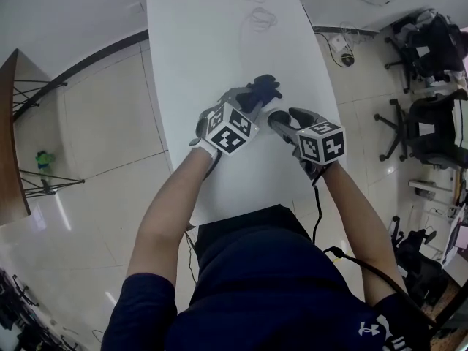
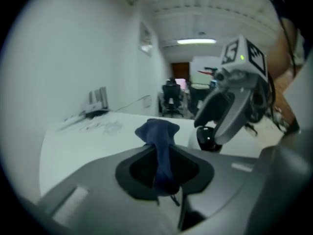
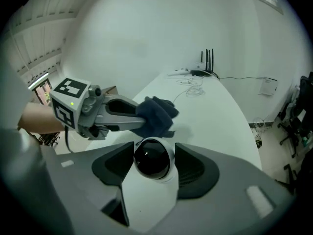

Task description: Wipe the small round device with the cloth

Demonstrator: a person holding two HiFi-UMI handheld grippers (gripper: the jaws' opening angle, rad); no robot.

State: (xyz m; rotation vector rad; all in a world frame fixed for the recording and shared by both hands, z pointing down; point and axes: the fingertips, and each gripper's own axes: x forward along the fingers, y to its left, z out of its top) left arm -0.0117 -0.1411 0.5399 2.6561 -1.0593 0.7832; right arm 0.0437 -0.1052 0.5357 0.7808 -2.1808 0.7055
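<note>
The dark blue fabric cloth (image 2: 157, 131) is pinched in the left claw (image 2: 162, 173). The small round white device with a black dome (image 3: 152, 161) is flanked on the white desk (image 3: 215, 121) by the spread right claw (image 3: 153, 153). In the right gripper view the cloth is seen just beyond the device, at 12 o'clock.

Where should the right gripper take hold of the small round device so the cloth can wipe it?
Take the small round device by its white sides, fingers straddling it from above. The rounded body gives two matching flanks, and that leaves the dark face bare for the cloth.
</note>
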